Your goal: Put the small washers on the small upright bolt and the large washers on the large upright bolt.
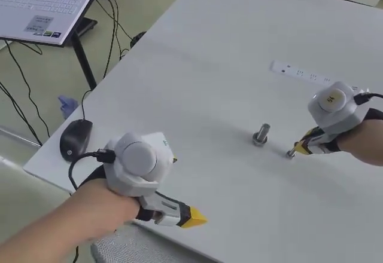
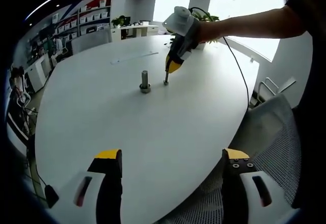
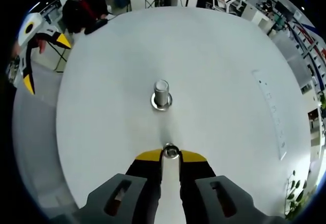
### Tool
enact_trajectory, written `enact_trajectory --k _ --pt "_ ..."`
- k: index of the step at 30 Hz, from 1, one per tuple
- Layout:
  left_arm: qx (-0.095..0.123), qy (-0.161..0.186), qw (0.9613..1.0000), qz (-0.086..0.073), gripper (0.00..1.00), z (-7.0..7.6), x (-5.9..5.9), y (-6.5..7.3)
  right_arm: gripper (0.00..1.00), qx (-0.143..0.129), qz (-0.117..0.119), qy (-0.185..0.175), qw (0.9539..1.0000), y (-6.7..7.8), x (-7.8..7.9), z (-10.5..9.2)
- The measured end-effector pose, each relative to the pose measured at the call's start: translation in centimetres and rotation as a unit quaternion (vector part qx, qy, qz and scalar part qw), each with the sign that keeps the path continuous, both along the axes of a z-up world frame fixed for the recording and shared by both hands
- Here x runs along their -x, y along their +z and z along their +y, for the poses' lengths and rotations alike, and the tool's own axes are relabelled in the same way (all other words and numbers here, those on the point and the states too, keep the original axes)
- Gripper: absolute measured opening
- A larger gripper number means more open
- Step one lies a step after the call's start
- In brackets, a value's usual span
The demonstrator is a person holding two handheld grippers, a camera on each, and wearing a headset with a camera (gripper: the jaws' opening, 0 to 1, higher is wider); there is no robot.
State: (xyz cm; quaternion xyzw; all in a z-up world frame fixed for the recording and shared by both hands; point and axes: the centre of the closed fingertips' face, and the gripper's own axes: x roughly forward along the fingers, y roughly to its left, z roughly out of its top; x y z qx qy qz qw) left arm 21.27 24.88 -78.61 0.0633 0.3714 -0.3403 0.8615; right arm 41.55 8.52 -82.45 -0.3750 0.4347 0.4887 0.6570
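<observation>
The large upright bolt [image 1: 261, 134] [image 2: 145, 80] [image 3: 162, 92] stands on the white table [image 1: 203, 83] with washers around its base. Just to its right is the small upright bolt [image 1: 290, 153] [image 2: 166, 78]. My right gripper [image 1: 297, 149] [image 2: 171, 69] [image 3: 170, 155] is at the top of that bolt. Its jaws are closed to a narrow gap on a small washer [image 3: 170, 151]. My left gripper [image 1: 194, 218] [image 2: 173, 158] [image 3: 46, 61] hovers over the table's near edge, wide open with nothing between its fingers.
A white power strip [image 1: 299, 73] [image 3: 272, 117] lies beyond the bolts. A black mouse [image 1: 75, 138] sits at the table's left corner. A laptop [image 1: 42, 0] rests on a stand to the far left. A mesh chair [image 2: 275, 147] stands by the near edge.
</observation>
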Motion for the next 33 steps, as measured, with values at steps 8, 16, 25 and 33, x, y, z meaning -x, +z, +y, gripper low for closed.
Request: enact_trajectory --k 8,16,25,33 --pt "0.003 0.007 1.0000 0.000 0.79 0.2 -0.2 -0.1 0.13 0.009 0.005 0.010 0.9999 -1.0 0.1 0.1" --pt "0.005 0.007 1.0000 0.000 0.79 0.2 -0.6 -0.3 0.13 0.027 0.005 0.036 0.9990 -2.2 0.4 0.2" --pt "0.005 0.008 1.0000 -0.003 0.80 0.4 -0.7 -0.2 0.13 0.042 0.010 0.046 0.9980 -3.2 0.2 0.0" --pt "0.004 0.002 1.0000 0.000 0.79 0.3 -0.7 -0.4 0.13 0.042 0.012 0.048 0.9979 -3.0 0.3 -0.1"
